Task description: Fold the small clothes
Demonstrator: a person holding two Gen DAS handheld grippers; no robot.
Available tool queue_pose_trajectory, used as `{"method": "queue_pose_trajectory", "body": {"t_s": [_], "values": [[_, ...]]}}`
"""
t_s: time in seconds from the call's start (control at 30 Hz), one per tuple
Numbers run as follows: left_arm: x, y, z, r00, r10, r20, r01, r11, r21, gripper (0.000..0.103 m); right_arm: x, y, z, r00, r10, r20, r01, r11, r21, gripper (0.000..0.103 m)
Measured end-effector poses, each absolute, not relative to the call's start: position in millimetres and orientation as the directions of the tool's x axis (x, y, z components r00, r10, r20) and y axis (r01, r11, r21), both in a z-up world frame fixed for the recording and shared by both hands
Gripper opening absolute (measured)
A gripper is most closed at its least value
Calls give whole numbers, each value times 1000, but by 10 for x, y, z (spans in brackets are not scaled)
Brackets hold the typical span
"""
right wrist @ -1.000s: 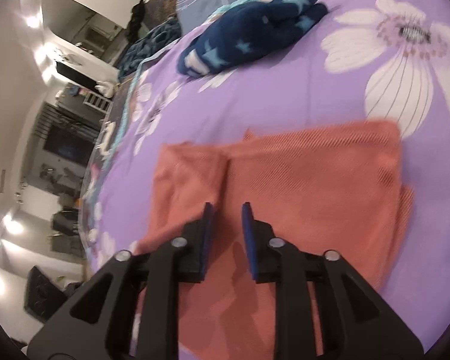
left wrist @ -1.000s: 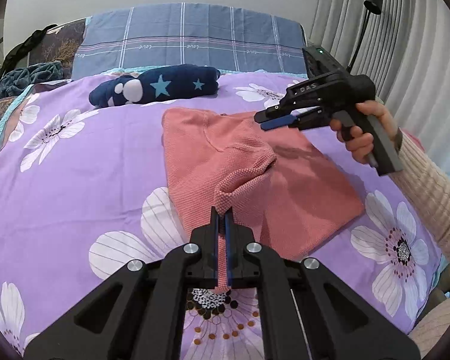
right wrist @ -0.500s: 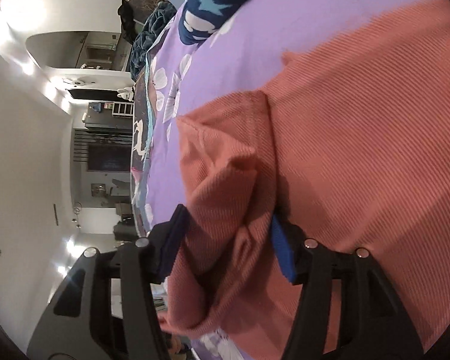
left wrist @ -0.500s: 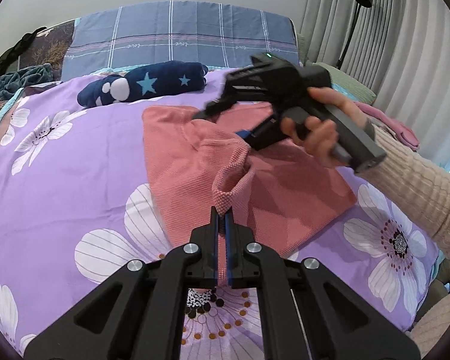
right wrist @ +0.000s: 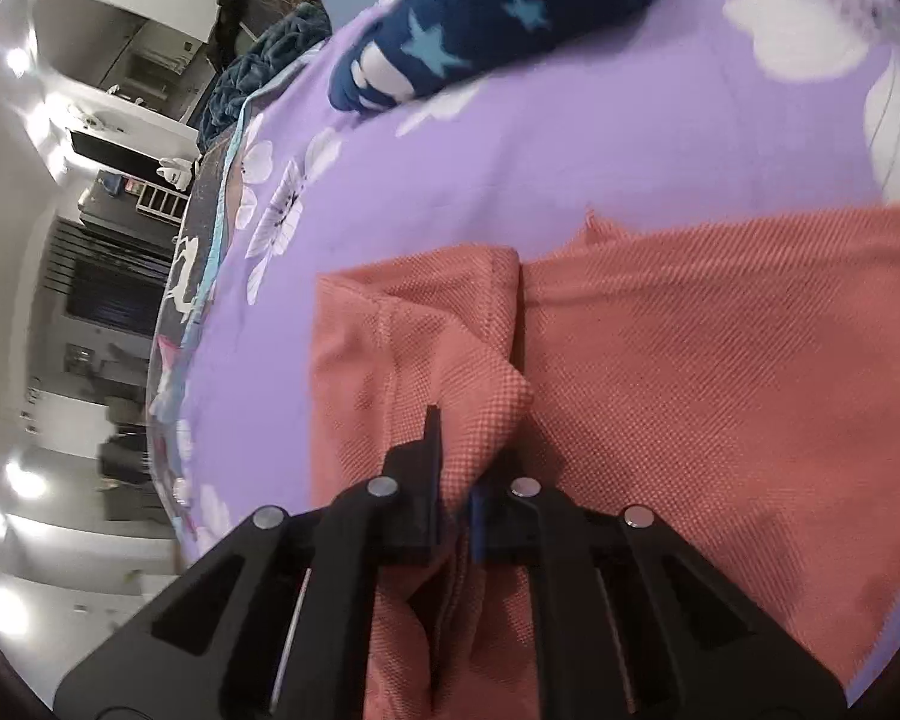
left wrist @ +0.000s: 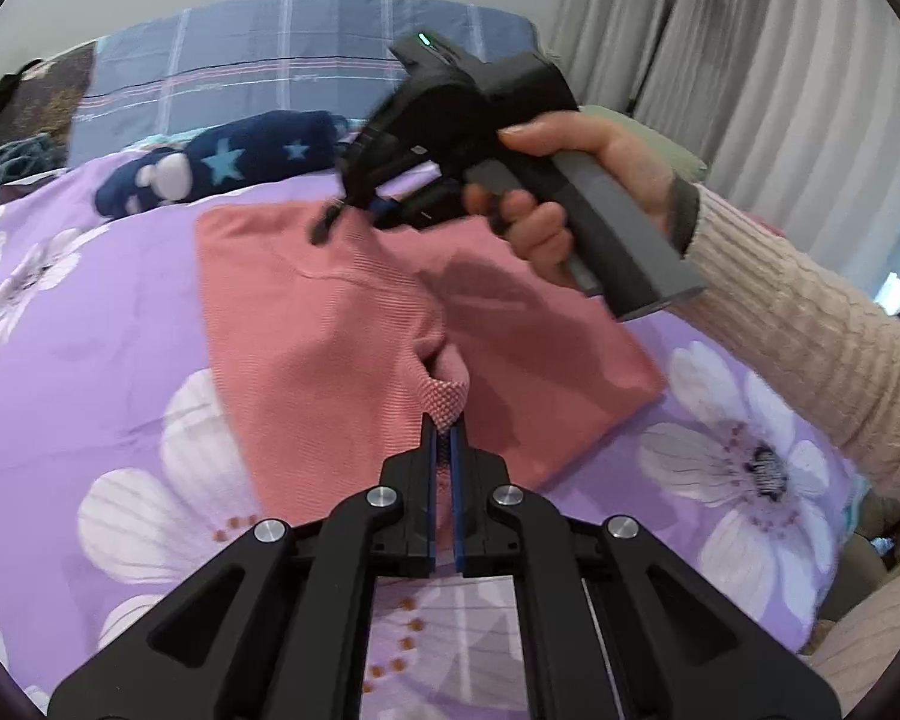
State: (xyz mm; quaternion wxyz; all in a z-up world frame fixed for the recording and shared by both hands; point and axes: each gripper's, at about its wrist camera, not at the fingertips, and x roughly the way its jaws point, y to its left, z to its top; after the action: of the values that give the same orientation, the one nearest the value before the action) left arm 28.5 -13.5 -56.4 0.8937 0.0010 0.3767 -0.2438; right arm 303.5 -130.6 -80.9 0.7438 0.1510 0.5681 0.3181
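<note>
Fingers of the left gripper (left wrist: 445, 429) and right gripper (right wrist: 453, 450) each pinch folds of the coral-pink knit garment (left wrist: 330, 348) on the purple floral bed (left wrist: 90, 330).

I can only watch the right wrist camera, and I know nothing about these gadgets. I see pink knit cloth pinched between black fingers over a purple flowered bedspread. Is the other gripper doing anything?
Observer: Yes. The left gripper is shut on a raised fold of the same pink garment.
Operator: Who or what carries my gripper?
Observer: A person's hand, in a cream ribbed sleeve, grips the handle of the right gripper.
Operator: Is it switched on?
Observer: I can't say for sure, but a small green light glows on top of its body.
</note>
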Motion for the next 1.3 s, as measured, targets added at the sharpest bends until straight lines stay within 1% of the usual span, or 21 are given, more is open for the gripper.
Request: {"method": "queue_pose_trajectory", "body": {"t_s": [0.1,0.2,0.33,0.43,0.53,0.63,0.9,0.93,1.0,1.03,1.1,1.13,1.17,1.2,1.23,1.3], "values": [[314,-304,-488,572,-481,-665,495,848,-188,3,2908,-1390,-500,239,614,-753,-391,770,504,7],[337,-575,-378,559,-521,-645,569,807,-159,3,2836,-1562,-256,304,578,-757,-423,794,436,7],[416,-954,-297,532,-572,-625,652,747,-129,3,2834,-1879,-67,351,550,-758,-420,816,397,7],[479,-1200,-320,501,-592,-632,689,714,-123,3,2840,-2105,-37,380,511,-771,-402,842,360,7],[533,-1376,-382,473,-598,-647,710,693,-122,3,2839,-2287,-106,401,478,-782,-375,864,336,7],[589,-1531,-481,439,-601,-668,724,677,-133,3,2882,-2452,-259,397,470,-788,-332,874,355,7],[685,-1734,-830,390,-537,-748,731,674,-103,3,2973,-2642,-730,360,447,-819,-255,891,375,9],[668,-1741,-848,391,-529,-753,733,674,-93,4,2981,-2660,-761,356,450,-819,-247,890,382,10],[631,-1741,-863,394,-517,-760,737,672,-75,4,3003,-2702,-818,351,458,-817,-227,888,400,16],[604,-1734,-854,395,-515,-761,741,668,-67,4,3004,-2736,-838,355,454,-817,-213,890,402,20],[547,-1736,-831,390,-512,-765,750,659,-58,5,2990,-2789,-846,361,449,-817,-196,893,405,24],[525,-1694,-791,391,-510,-766,754,655,-52,14,2965,-2828,-839,366,444,-818,-186,896,403,29],[469,-1641,-765,402,-507,-762,754,656,-39,26,2929,-2868,-826,372,442,-816,-182,897,403,31],[413,-1588,-741,421,-505,-753,748,663,-26,46,2873,-2913,-805,378,445,-812,-185,896,405,32],[343,-1483,-697,449,-504,-737,739,674,-11,52,2806,-2951,-782,384,447,-808,-192,895,403,32],[268,-1307,-663,473,-497,-728,726,688,3,53,2671,-3026,-753,394,447,-803,-207,895,396,32]]}}
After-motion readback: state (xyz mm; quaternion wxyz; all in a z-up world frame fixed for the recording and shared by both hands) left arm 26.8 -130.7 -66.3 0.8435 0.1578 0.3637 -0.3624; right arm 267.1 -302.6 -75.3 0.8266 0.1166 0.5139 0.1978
